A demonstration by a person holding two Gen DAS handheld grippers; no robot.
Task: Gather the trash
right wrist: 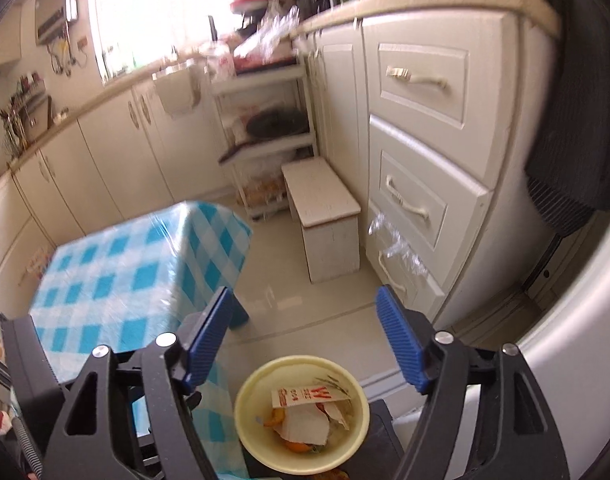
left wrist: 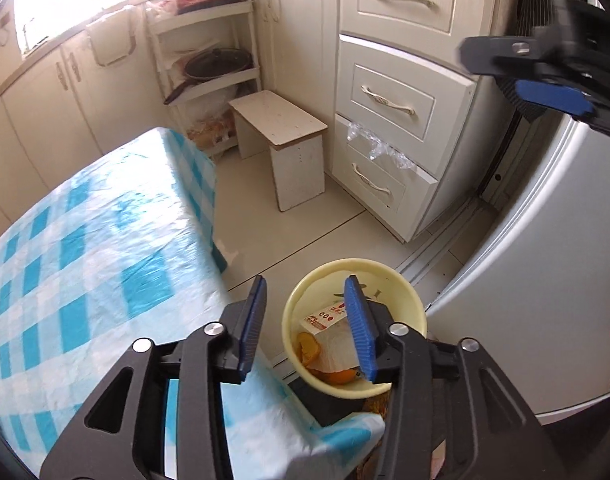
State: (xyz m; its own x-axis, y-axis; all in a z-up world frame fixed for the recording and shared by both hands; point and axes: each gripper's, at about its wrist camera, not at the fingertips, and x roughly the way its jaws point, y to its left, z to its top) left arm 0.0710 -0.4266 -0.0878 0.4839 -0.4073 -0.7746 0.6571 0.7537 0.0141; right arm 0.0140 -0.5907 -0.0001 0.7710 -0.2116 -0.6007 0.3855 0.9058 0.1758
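Cream kitchen cabinets line the walls, with a white stool on the tiled floor and a white fridge to my right. Nearer me stands the worktop under a blue-and-white checked cloth.

Just off its near corner I see a pale yellow bowl sitting on something dark. It holds the trash: a white wrapper with red print, crumpled white paper and orange peel.

I have my left claw hanging above the bowl's left rim, its blue pads apart with nothing between them; one pad overlaps the bowl in that view. My right claw hovers higher over the same bowl, spread wider and equally empty. From the left camera I catch the right claw again at the upper right, in front of the fridge, blurred.
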